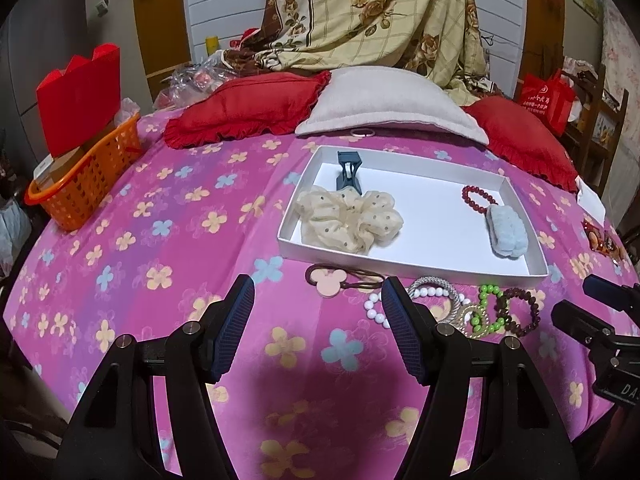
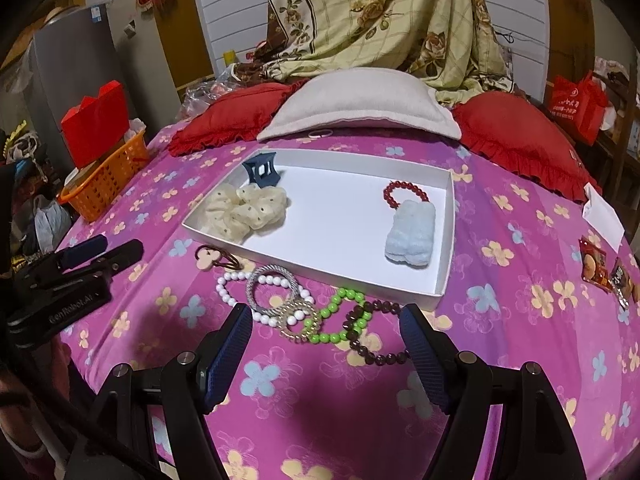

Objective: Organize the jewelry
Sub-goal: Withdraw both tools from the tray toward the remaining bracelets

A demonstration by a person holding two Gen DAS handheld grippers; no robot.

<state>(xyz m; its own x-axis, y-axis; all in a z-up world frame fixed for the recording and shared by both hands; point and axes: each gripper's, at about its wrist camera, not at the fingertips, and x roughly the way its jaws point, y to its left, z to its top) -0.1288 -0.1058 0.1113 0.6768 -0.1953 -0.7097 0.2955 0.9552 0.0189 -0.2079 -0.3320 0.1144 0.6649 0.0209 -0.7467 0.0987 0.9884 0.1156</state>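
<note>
One white tray (image 2: 446, 240) holding four accessories, five bracelets (image 2: 276, 296) outside, left gripper (image 1: 318, 334) and right gripper (image 2: 326, 350) both released

Both units look identical. Left gripper (image 1: 318, 312): matte black plastic frame, two angular arms tapering forward, open slots in each. Fingers (image 1: 236, 332) carry dark blue pads with fine ribbed texture. Round silver pivot pins sit on the linkage, two per side. Right gripper (image 2: 326, 346): same black frame, same ribbed blue pads, same silver pins. Seen side-on from the right wrist view, the left unit's body bears white lettering, partly cut off at the edge.
</note>
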